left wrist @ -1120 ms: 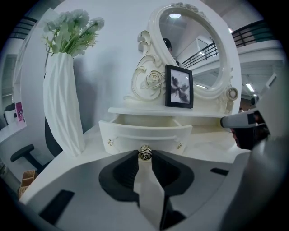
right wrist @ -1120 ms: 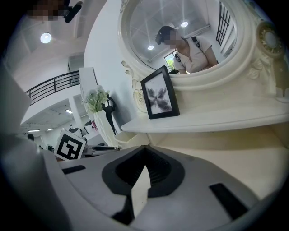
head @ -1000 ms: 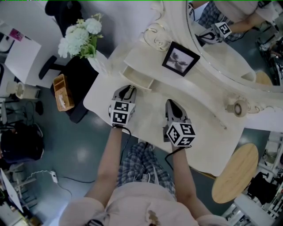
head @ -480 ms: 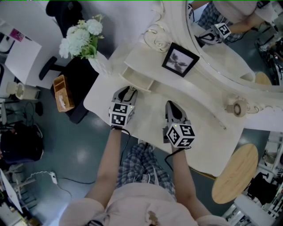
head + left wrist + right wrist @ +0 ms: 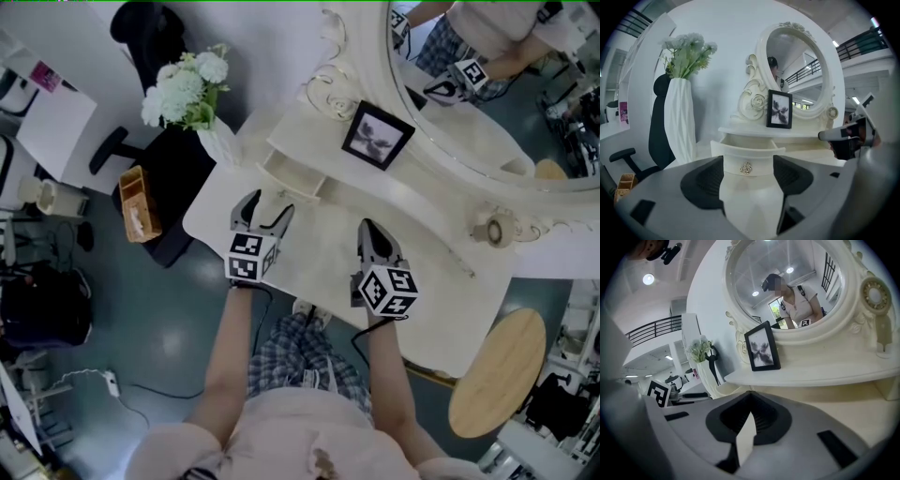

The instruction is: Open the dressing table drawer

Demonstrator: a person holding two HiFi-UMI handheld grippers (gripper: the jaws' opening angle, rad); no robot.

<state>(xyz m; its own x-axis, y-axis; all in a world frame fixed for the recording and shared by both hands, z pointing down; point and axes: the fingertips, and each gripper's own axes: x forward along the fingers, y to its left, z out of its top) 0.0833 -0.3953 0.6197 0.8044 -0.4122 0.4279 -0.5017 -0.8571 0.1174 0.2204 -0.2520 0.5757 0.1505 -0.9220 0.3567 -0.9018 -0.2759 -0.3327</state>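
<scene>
Entry 1, drawer (image 5: 292, 174): sits pulled part way out of the raised back shelf of the dressing table (image 5: 309, 258), left of the picture frame (image 5: 378, 134). Shows a curved pale front with a small metal knob (image 5: 746, 168) at its middle.

Entry 2, left gripper (image 5: 265, 206): hovers over the tabletop just short of the drawer front, pointing straight at it. Has just been opening and now stands spread wide, gripping nothing. Frames the knob in the gap between the two black pads (image 5: 705, 180), ahead of them and apart from both.

Entry 3, right gripper (image 5: 373, 231): hangs over bare tabletop to the lower right of the drawer, apart from it. Stands clenched, tips met, nothing between them. Points toward the shelf under the oval mirror (image 5: 487, 103).

Entry 4, surroundings: vase of pale flowers (image 5: 202, 108) at the table's left end; round wooden stool (image 5: 497, 370) at lower right.
</scene>
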